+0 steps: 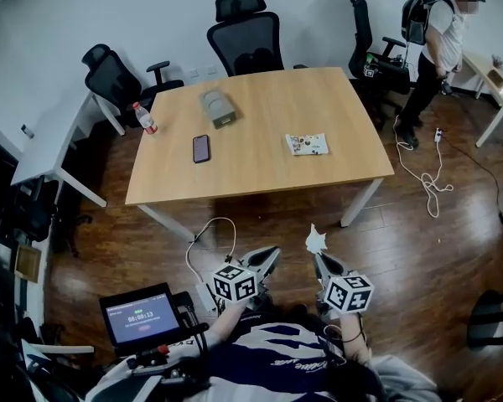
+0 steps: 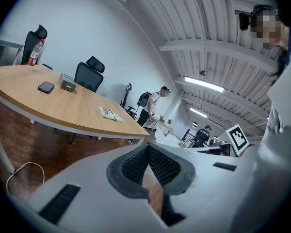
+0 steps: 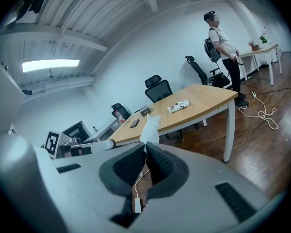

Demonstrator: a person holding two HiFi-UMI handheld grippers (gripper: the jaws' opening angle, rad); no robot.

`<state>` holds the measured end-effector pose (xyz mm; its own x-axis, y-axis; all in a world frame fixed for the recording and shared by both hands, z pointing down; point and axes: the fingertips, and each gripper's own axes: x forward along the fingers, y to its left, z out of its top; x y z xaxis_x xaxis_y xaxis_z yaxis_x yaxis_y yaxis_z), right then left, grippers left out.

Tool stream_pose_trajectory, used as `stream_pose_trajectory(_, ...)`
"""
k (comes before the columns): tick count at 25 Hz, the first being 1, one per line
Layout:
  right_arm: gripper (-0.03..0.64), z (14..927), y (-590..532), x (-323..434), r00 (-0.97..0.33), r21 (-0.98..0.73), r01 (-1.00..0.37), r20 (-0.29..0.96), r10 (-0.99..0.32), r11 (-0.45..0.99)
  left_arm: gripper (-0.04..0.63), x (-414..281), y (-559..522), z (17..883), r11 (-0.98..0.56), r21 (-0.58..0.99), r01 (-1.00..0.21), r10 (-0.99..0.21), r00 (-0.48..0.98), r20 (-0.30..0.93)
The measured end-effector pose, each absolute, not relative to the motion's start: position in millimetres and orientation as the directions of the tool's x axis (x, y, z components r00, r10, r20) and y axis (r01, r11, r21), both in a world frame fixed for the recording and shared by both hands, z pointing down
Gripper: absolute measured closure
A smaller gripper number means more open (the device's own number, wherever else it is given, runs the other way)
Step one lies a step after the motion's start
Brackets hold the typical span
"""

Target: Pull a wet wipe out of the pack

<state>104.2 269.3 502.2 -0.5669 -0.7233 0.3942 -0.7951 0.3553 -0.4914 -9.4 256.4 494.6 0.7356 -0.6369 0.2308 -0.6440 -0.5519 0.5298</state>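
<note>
Looked done: wet wipe [image 1: 316,241] pinched in shut jaws of right gripper [image 1: 322,260], lower centre of frame, well apart from pack [image 1: 307,144] on table [image 1: 251,170] above. Left gripper [image 1: 268,255] closed, empty.

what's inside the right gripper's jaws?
A white wet wipe, pinched in the right gripper; its crumpled top sticks out above the tips. The clamped end is hidden inside the grip.

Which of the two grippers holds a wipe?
The right gripper: a white wipe sticks up from its shut jaws. The left gripper is shut too, with nothing between its jaws.
</note>
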Motion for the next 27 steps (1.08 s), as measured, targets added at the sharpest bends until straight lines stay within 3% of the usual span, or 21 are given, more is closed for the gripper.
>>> stream_pose_trajectory(27, 0.615, 500, 268, 96, -0.51, -0.429, -0.839, 0.4, -0.762, 0.336, 0.594, -26, 244, 496, -0.566, 0.537, -0.626, -0.629, 0.748, 0.209)
